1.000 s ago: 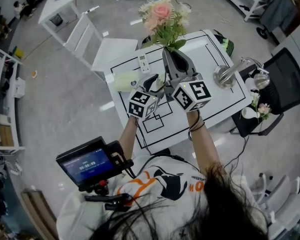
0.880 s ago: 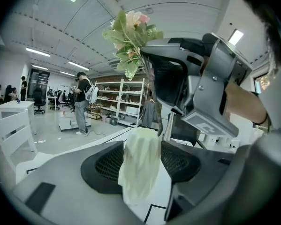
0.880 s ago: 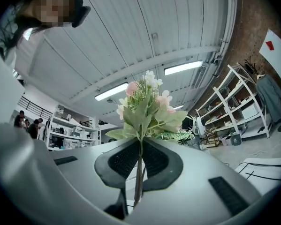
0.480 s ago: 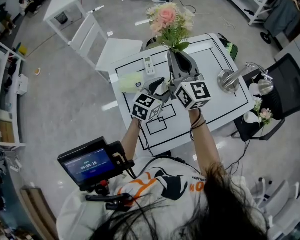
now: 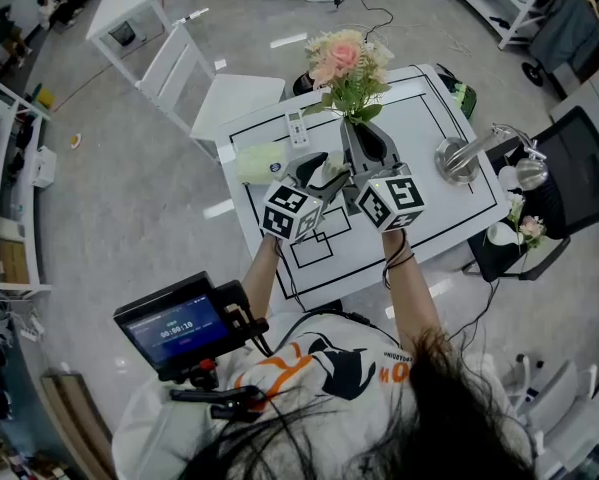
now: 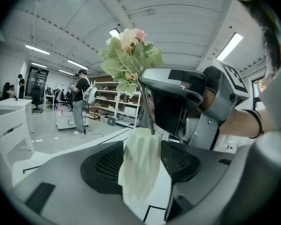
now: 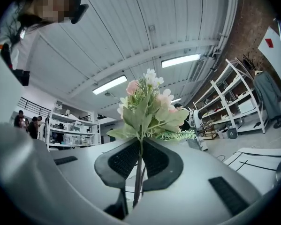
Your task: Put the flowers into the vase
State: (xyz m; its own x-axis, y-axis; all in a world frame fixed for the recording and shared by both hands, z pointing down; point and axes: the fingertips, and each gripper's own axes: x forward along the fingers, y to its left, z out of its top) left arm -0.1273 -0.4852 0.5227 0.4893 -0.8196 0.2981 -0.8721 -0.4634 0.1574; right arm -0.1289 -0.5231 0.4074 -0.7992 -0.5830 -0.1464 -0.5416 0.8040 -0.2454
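My left tongs (image 6: pixel 141 161) clamp the pale green ribbed vase (image 6: pixel 139 186) upright over the middle of the white desk (image 5: pixel 434 133). My right tongs (image 7: pixel 139 159) pinch the stems of the pink-and-white artificial flowers (image 7: pixel 147 104), whose ends sit at the vase's rim. Desk edges are well clear.

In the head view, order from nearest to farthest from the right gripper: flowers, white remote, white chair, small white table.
1. flowers, clamped in the right gripper
2. white remote, just left
3. white chair, farther upper left
4. small white table, far upper left
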